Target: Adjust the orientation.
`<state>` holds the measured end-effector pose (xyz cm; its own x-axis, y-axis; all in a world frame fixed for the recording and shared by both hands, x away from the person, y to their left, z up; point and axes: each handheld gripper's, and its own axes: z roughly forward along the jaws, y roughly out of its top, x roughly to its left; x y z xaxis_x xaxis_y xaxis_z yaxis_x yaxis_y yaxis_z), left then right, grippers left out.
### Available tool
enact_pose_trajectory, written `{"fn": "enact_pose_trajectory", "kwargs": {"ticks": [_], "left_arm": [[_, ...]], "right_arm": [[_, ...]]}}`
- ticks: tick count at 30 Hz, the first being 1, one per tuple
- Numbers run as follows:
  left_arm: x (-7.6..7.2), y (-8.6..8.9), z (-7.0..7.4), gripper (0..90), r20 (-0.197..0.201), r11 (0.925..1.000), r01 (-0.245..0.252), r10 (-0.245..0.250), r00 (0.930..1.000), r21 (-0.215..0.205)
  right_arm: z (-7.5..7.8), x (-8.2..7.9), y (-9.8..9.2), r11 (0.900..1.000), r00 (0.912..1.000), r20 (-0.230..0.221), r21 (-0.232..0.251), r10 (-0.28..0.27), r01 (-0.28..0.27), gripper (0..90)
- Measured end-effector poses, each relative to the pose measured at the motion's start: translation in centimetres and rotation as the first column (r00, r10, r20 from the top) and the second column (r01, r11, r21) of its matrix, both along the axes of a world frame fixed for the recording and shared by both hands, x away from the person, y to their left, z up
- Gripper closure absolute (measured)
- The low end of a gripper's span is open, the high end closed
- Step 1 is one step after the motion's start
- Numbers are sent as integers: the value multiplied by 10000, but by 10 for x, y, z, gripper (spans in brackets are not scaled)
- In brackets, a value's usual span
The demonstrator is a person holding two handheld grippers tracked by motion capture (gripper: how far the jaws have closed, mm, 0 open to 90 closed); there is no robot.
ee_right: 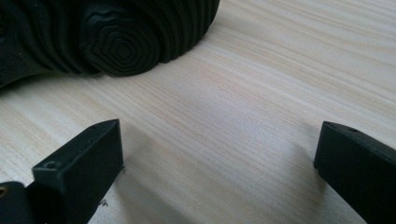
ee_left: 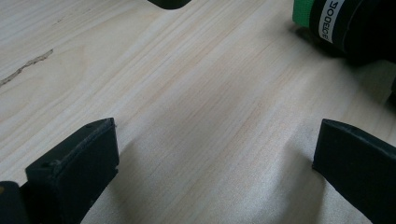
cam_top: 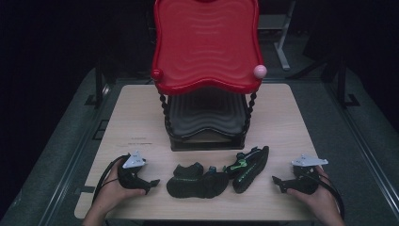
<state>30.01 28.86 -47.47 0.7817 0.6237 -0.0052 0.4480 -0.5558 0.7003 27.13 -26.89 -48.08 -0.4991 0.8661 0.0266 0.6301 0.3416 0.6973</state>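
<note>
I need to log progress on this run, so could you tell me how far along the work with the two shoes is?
Nothing looks done yet: both black shoes, the left shoe and the right shoe, lie on the table before the red-topped rack. The left gripper and right gripper rest open beside them, holding nothing. Everything with the shoes remains.

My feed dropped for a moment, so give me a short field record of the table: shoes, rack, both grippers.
left shoe: black, lying on the table, toe toward the right shoe
right shoe: black with green trim, tipped on its side, ridged sole toward the right gripper
rack: red top shelf, dark lower shelf, standing behind the shoes
left gripper: jaws open, nothing between them, left of the shoes
right gripper: jaws open, nothing between them, right of the shoes
table: light wood
</note>
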Motion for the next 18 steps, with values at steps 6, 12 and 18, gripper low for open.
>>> {"fn": "enact_pose_trajectory", "kwargs": {"ticks": [6, 12, 18], "left_arm": [[0, 3, 1, 12, 48, 10000, 59, -59, 10000, -20], [0, 10, 6, 202, -94, 9999, 16, -17, 10000, -136], [-1, 16, 14, 302, -451, 9984, 317, -339, 9984, -471]], "right_arm": [[0, 0, 0, 10000, 10000, -12, 3, -30, 30, 6], [0, 0, 0, 10000, 10000, -10, 5, -30, 30, 7], [0, 0, 0, 10000, 10000, -5, 17, -33, 33, 7]]}}
